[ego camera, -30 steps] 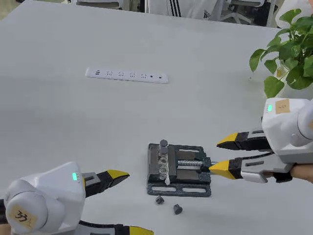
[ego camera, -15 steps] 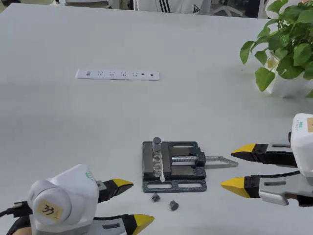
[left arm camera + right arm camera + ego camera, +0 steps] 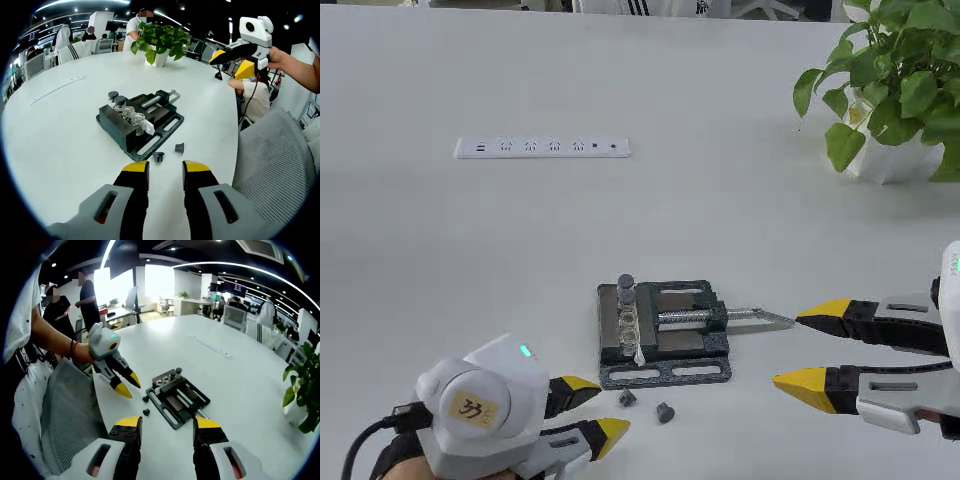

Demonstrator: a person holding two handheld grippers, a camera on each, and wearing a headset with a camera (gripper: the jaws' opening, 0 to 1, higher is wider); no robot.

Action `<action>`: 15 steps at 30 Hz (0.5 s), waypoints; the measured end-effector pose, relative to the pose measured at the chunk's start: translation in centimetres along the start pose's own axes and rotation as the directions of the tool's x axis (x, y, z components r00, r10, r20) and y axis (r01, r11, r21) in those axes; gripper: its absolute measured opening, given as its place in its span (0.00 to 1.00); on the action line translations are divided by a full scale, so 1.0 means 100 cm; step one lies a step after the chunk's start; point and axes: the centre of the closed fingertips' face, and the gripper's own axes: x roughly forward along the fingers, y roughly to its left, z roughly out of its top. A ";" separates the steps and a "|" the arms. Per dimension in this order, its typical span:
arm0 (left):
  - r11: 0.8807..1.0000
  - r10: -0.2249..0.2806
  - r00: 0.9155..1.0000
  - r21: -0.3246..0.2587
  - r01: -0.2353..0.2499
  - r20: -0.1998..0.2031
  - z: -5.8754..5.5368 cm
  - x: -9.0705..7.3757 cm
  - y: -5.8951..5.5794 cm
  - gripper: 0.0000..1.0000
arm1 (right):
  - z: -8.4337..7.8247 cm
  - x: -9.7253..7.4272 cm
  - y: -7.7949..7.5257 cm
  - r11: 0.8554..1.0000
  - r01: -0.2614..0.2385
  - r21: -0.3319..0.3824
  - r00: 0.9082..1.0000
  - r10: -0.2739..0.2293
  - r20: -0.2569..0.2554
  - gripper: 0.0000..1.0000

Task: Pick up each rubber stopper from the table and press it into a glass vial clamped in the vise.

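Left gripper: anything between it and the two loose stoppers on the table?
Nothing visible. The left gripper, jaws open, points across the table at the near stopper and the far stopper; the vise sits beyond them, out of the path.

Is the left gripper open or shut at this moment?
Open. In the left gripper view, the left gripper shows a plain gap between its two yellow tips, and nothing is held between them.

The right gripper (image 3: 787, 350) has been drawn back clear of the vise handle (image 3: 760, 318) that it was touching; the left gripper (image 3: 613, 406) has been brought up just beside the two loose stoppers (image 3: 627, 398) on the worktop (image 3: 720, 200).
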 end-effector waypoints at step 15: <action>0.999 0.036 0.998 -0.039 -0.038 -0.048 -0.005 0.017 0.006 0.17 | -0.024 -0.001 0.003 0.998 -0.062 -0.023 0.997 0.064 0.047 0.53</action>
